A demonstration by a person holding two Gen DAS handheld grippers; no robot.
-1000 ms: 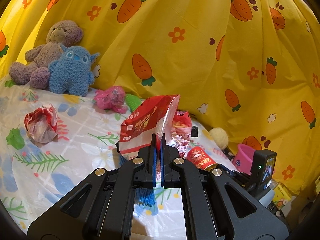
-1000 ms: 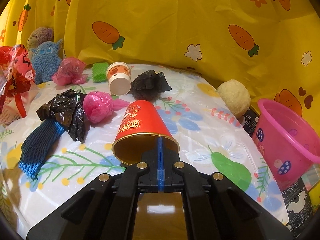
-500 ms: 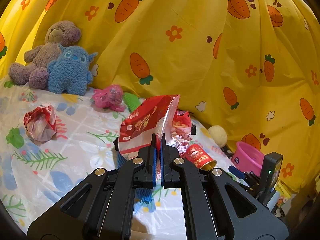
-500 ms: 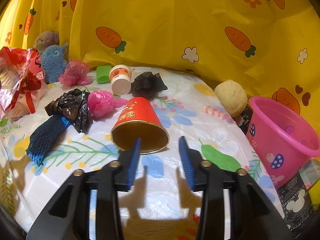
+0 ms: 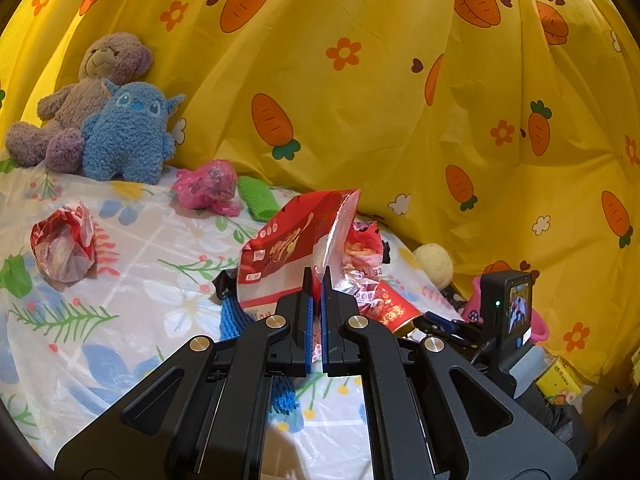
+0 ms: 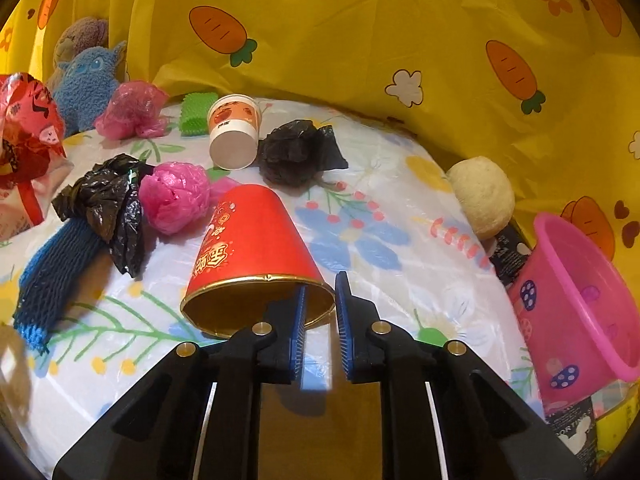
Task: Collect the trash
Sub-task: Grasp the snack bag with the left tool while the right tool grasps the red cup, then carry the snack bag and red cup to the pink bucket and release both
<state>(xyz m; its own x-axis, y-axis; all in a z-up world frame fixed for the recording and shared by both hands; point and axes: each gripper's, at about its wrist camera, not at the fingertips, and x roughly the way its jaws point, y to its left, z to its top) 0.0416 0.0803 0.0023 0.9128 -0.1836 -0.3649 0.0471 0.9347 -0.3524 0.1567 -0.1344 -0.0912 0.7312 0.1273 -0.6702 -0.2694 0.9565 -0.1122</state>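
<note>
The left gripper pinches a red bag. The right gripper has jaws spread astride the rim of the red cup, lying mid-desk; closing squarely on the wall should avoid crushing it.

The bench is covered with a floral plastic sheet. Lying on it: a red cup on its side, a white cup also tipped over, two black bags, two pink bags, a blue net sleeve, a green net, and a cream ball at the far edge. A crumpled red wrapper lies apart. Two plush toys sit at the back.
</note>
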